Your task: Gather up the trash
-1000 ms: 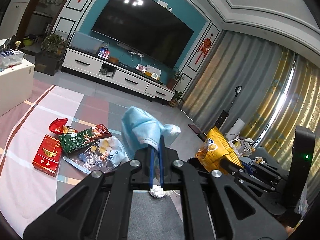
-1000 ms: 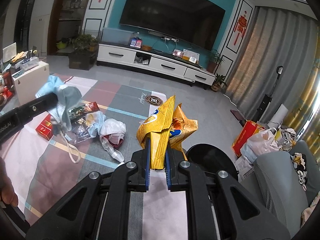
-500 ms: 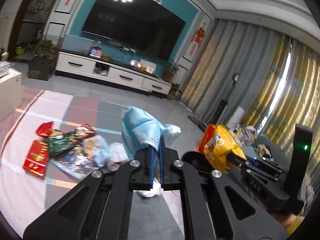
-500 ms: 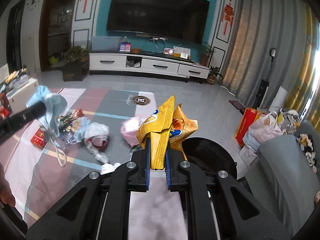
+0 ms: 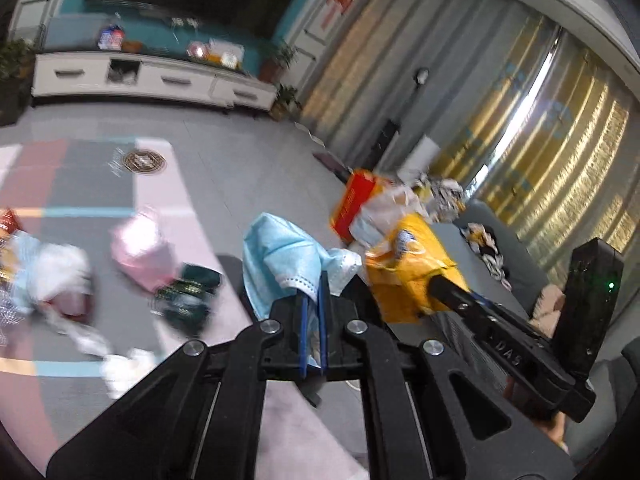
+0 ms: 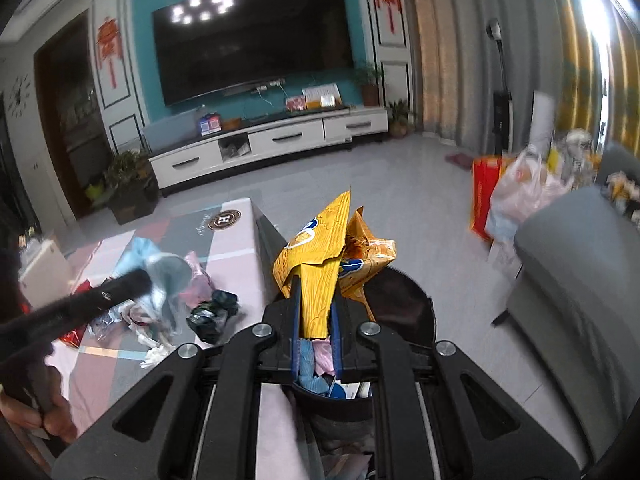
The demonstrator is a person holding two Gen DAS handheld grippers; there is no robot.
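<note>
Both sets of jaws are clamped down tight on trash right now. Left gripper (image 5: 314, 292) has its jaws pinched nearly flat on a crumpled blue face mask (image 5: 280, 260), and the right gripper (image 6: 316, 304) has its jaws closed around a torn yellow snack bag (image 6: 320, 264), with only the thickness of the foil keeping them apart.

Going big to small: the patterned rug (image 6: 236, 248) covers the floor, and the round black trash bin (image 6: 404, 312) sits at its right edge, directly under the right gripper. It already has some blue and pink scraps in it. Leftover litter is clustered near the rug's middle: a pink bag (image 5: 142, 256), a dark green wrapper (image 6: 214, 314) and some white tissue (image 5: 120, 364).

Looks to me like the drop-off step. I'd get the snack bag fully over the bin opening before letting go, since a light foil bag can flutter sideways. The mask still hangs over the rug, so bring it across past the rim too, and watch that its ear loop doesn't snag on the jaws.
</note>
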